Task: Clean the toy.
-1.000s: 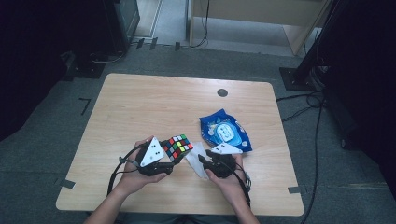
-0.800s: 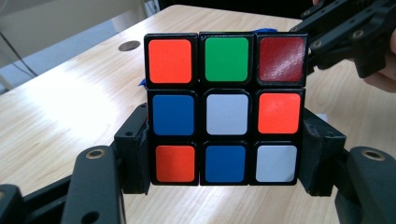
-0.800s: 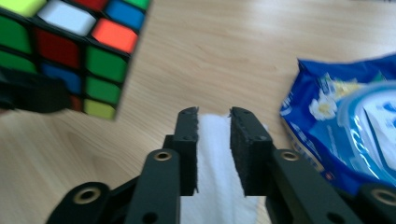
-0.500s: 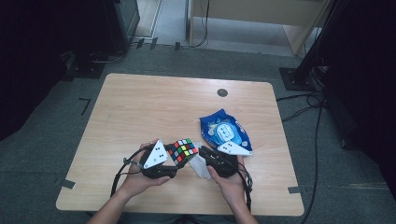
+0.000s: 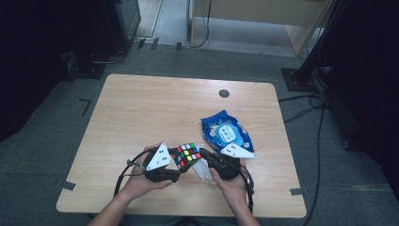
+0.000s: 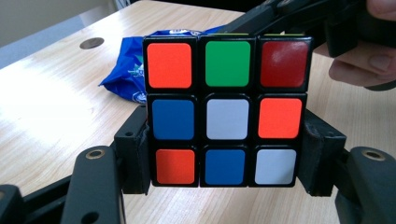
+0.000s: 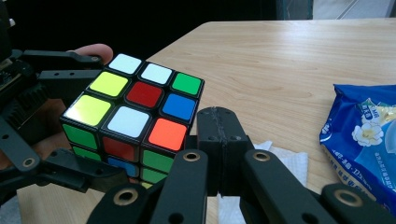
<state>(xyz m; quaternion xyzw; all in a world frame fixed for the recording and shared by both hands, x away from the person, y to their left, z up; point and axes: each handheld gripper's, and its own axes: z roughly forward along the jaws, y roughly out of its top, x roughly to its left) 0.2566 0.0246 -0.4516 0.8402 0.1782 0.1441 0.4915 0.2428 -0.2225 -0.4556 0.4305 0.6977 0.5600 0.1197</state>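
A person stands at the near edge of a light wooden table (image 5: 141, 113) and holds one gripper in each hand. The left gripper (image 5: 175, 165) is clamped on a colour cube (image 5: 186, 155), which it holds above the table near the front edge, between the two hands. In the left gripper view the two black jaws press on the left and right sides of the cube (image 6: 226, 112), at its lower two rows. The face turned to this camera shows orange, green and dark red squares on top, blue, white and orange in the middle, and orange, blue and white at the bottom.

The right gripper (image 5: 207, 157) comes to the cube from the other side. Its jaws have just been closing, and in the right gripper view they now stand pressed together with nothing between them, their tip (image 7: 218, 122) just beside a corner of the cube (image 7: 135, 112). Whether the tip really touches the cube, I cannot tell.

A white tissue (image 5: 203, 169) lies on the table under the right gripper, partly hidden by it. In the right gripper view the tissue (image 7: 285, 161) shows just behind the closed jaws. A blue packet of wipes (image 5: 226, 134) lies flat on the table beyond the right hand, near the tissue. A small dark round hole (image 5: 224, 93) is in the table top, further back and well apart from the cube.
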